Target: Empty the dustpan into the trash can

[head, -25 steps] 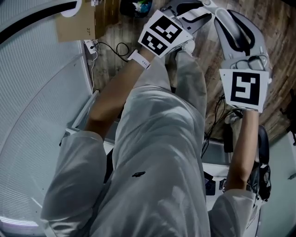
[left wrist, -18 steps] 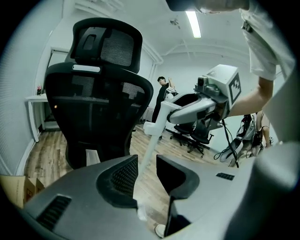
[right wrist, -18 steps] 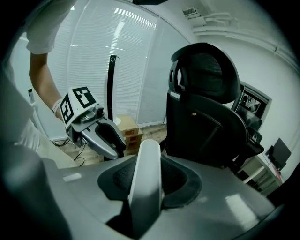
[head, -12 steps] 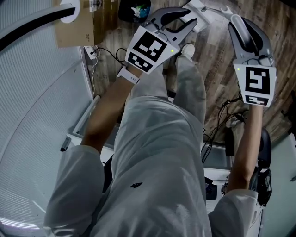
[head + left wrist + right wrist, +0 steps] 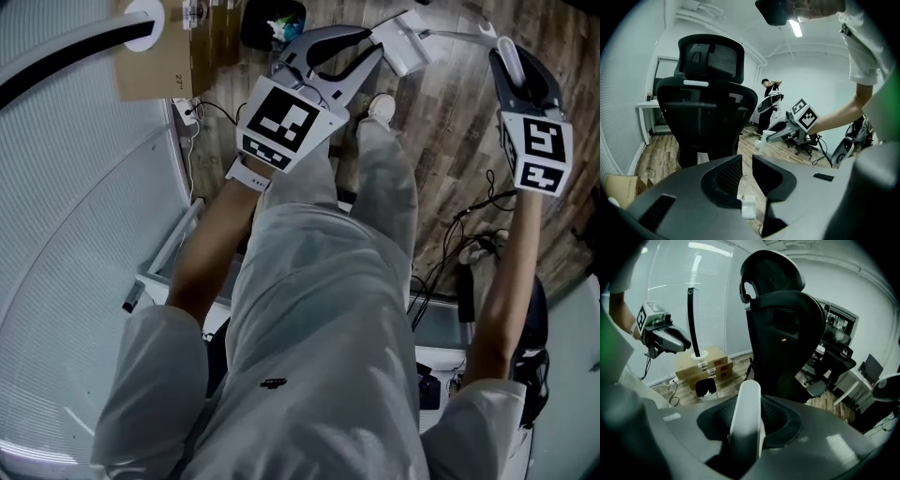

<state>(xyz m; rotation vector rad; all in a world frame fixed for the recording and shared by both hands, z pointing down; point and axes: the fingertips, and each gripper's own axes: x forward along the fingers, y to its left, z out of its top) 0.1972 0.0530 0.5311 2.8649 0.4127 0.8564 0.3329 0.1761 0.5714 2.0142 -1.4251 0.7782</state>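
- Wood floor (image 5: 450,141), office chair (image 5: 783,333); trash can (image 5: 706,386) beside cardboard boxes (image 5: 705,364).
- Right claw (image 5: 749,416) pinches the white dustpan (image 5: 405,45) by its handle, aloft.
- Left claw (image 5: 746,171), slightly spread, has just been closing around the dustpan's other end.

Head view steeply down, gripper views near level, probably sharing office chair (image 5: 708,93)

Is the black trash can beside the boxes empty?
No, the right gripper view shows white litter lying inside the trash can.
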